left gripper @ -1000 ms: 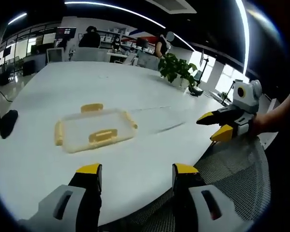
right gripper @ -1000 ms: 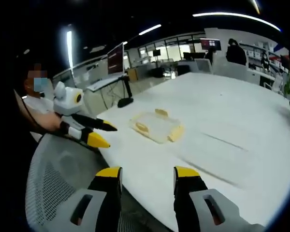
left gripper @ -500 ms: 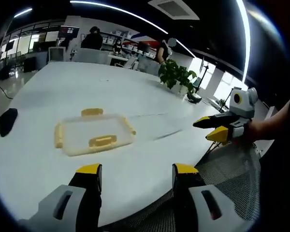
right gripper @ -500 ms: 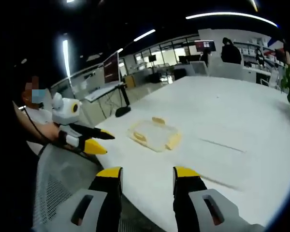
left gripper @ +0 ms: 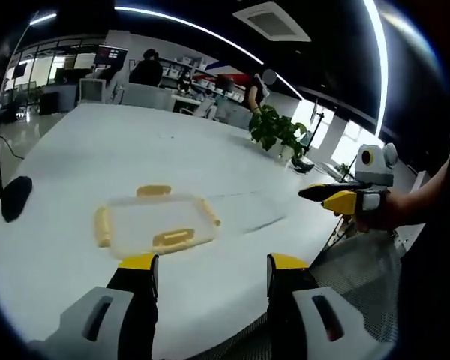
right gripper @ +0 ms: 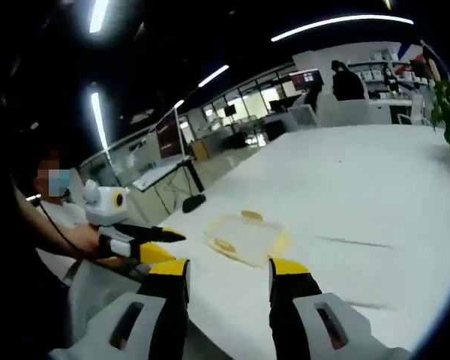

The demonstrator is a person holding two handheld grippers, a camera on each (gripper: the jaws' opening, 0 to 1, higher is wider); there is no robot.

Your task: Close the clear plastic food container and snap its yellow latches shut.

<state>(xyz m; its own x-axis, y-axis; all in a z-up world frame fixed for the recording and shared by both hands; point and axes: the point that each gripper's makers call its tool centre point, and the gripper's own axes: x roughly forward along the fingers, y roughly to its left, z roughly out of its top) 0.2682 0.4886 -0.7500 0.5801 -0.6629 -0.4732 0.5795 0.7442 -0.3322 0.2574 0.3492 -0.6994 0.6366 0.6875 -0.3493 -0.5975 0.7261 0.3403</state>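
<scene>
The clear plastic container (left gripper: 154, 223) lies flat on the white table (left gripper: 210, 150), its lid on top and yellow latches (left gripper: 174, 238) showing on its sides. My left gripper (left gripper: 212, 264) is open and hovers above the near table edge, short of the container and apart from it. My right gripper (right gripper: 229, 268) is also open, with the container (right gripper: 244, 236) just beyond its jaws and nothing between them. From the left gripper view the right gripper (left gripper: 336, 198) hangs off the table's right side. In the right gripper view the left gripper (right gripper: 154, 246) is held at the left.
A black object (left gripper: 16, 196) sits at the table's left edge. A potted plant (left gripper: 274, 124) stands at the far right of the table. A grey mesh chair (left gripper: 352, 270) is beside the near edge. A monitor (right gripper: 167, 133) and people are far behind.
Both cameras have shifted and tilted, so the container now sits closer to my jaws in each view. The container itself has not moved, and both grippers stay open.
</scene>
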